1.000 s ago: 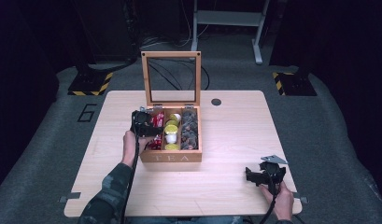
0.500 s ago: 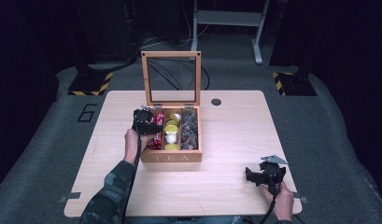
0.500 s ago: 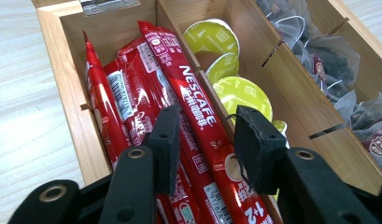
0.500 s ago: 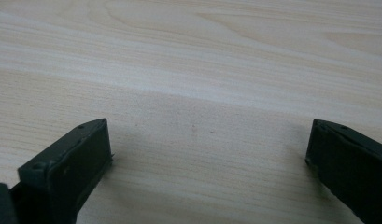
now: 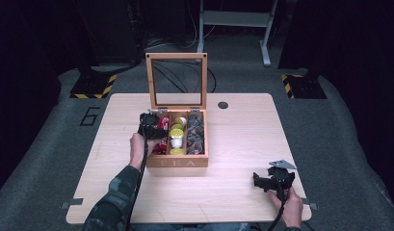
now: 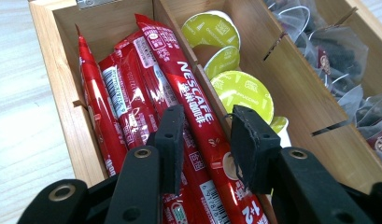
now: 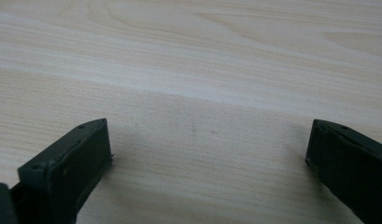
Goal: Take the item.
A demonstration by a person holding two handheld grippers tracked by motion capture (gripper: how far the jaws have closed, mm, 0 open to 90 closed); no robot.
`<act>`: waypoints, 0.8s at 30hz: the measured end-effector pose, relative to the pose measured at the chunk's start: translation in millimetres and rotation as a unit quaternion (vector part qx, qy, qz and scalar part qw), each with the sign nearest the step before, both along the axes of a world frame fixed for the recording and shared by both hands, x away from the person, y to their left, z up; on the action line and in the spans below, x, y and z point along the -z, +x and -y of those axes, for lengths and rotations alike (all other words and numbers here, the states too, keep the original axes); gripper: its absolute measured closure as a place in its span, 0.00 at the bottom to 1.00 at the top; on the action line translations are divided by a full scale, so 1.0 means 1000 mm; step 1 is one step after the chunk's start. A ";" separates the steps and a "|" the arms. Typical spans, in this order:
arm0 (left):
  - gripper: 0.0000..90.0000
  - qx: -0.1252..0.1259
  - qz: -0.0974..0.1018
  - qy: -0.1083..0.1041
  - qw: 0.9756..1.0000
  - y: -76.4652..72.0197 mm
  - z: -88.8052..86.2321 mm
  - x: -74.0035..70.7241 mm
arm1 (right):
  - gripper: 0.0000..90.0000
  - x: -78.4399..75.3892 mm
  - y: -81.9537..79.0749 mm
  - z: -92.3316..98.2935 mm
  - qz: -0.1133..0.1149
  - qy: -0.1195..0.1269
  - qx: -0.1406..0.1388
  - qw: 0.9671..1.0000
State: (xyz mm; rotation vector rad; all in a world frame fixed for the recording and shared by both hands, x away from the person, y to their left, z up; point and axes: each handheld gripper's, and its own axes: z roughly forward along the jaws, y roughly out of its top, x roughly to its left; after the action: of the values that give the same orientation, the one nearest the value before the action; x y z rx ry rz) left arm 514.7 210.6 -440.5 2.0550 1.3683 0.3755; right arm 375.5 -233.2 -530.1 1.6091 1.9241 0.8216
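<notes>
Two jaws of the left gripper point(image 6: 202, 140) have just been closing around a red coffee stick point(image 6: 198, 126) at the tea box's point(image 5: 182, 162) left compartment, not yet pinching. Next: squeeze, lift. Right gripper point(image 7: 207, 154) rests spread wide, lower right.

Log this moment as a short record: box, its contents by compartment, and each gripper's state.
box: wooden tea box, lid upright
left compartment: red coffee sticks
middle compartment: green-lidded capsules
right compartment: clear tea bags
left gripper: jaws just closing around one red stick, pads not visibly pressing it
right gripper: open over bare table
</notes>
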 end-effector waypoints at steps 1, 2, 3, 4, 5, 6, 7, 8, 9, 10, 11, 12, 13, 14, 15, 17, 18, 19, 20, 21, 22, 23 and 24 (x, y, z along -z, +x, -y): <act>0.71 0.002 -0.001 0.004 1.000 0.000 0.000 0.000 | 0.00 0.000 0.000 0.000 0.000 0.000 0.000 1.000; 0.72 0.002 -0.001 0.004 1.000 0.000 0.000 0.000 | 0.00 0.000 0.000 0.000 0.000 0.000 0.000 1.000; 0.72 0.003 0.001 0.008 1.000 0.000 0.000 0.000 | 0.00 0.000 0.000 0.000 0.000 0.000 0.000 1.000; 0.72 0.003 0.001 0.008 1.000 0.000 0.000 0.000 | 0.00 0.000 0.000 0.000 0.000 0.000 0.000 1.000; 0.74 0.005 -0.002 0.010 1.000 0.000 0.000 0.000 | 0.00 0.000 0.000 0.000 0.000 0.000 0.000 1.000; 0.74 0.004 -0.001 0.011 1.000 0.000 0.000 0.000 | 0.00 0.000 0.000 0.000 0.000 0.000 0.000 1.000; 0.76 0.000 -0.001 0.013 1.000 0.000 0.000 0.000 | 0.00 0.000 0.000 0.000 0.000 0.000 0.000 1.000; 0.80 -0.001 -0.003 0.015 1.000 0.000 0.000 0.000 | 0.00 0.000 0.000 0.000 0.000 0.000 0.000 1.000; 0.83 -0.001 -0.003 0.015 1.000 0.000 0.000 0.000 | 0.00 0.000 0.000 0.000 0.000 0.000 0.000 1.000; 0.86 0.002 -0.003 0.011 1.000 0.000 0.000 0.002 | 0.00 0.000 0.000 0.000 0.000 0.000 0.000 1.000; 0.89 0.002 -0.003 0.011 1.000 0.000 0.000 0.002 | 0.00 0.000 0.000 0.000 0.000 0.000 0.000 1.000; 0.92 0.007 -0.006 0.012 1.000 0.001 0.001 0.002 | 0.00 0.000 0.000 0.000 0.000 0.000 0.000 1.000; 0.93 0.006 -0.003 0.014 1.000 0.000 0.004 0.004 | 0.00 0.000 0.000 0.000 0.000 0.000 0.000 1.000; 0.93 0.006 -0.003 0.014 1.000 0.000 0.004 0.004 | 0.00 0.000 0.000 0.000 0.000 0.000 0.000 1.000; 0.93 0.006 -0.002 0.017 1.000 0.000 0.004 0.003 | 0.00 0.000 0.000 0.000 0.000 0.000 0.000 1.000; 0.94 0.005 -0.003 0.007 1.000 0.000 0.002 0.003 | 0.00 0.000 0.000 0.000 0.000 0.000 0.000 1.000; 0.94 0.008 -0.001 0.001 1.000 -0.001 -0.002 0.002 | 0.00 0.000 0.000 0.000 0.000 0.000 0.000 1.000; 0.94 0.004 0.002 -0.003 1.000 -0.002 -0.002 0.001 | 0.00 0.000 0.000 0.000 0.000 0.000 0.000 1.000; 0.94 0.004 0.002 -0.003 1.000 -0.002 -0.002 0.001 | 0.00 0.000 0.000 0.000 0.000 0.000 0.000 1.000; 0.94 0.001 0.008 -0.007 1.000 -0.003 -0.005 0.000 | 0.00 0.000 0.000 0.000 0.000 0.000 0.000 1.000; 0.94 0.001 0.008 -0.007 1.000 -0.003 -0.005 0.000 | 0.00 0.000 0.000 0.000 0.000 0.000 0.000 1.000; 0.94 0.004 0.007 -0.012 1.000 -0.003 -0.006 -0.002 | 0.00 0.000 0.000 0.000 0.000 0.000 0.000 1.000; 0.94 0.005 0.011 -0.014 1.000 -0.004 -0.007 -0.002 | 0.00 0.000 0.000 0.000 0.000 0.000 0.000 1.000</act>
State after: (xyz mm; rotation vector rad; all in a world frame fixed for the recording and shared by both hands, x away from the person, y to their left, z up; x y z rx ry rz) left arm 511.2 217.8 -438.4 2.0279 1.3426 0.3726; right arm 375.5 -233.2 -530.1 1.6090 1.9243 0.8219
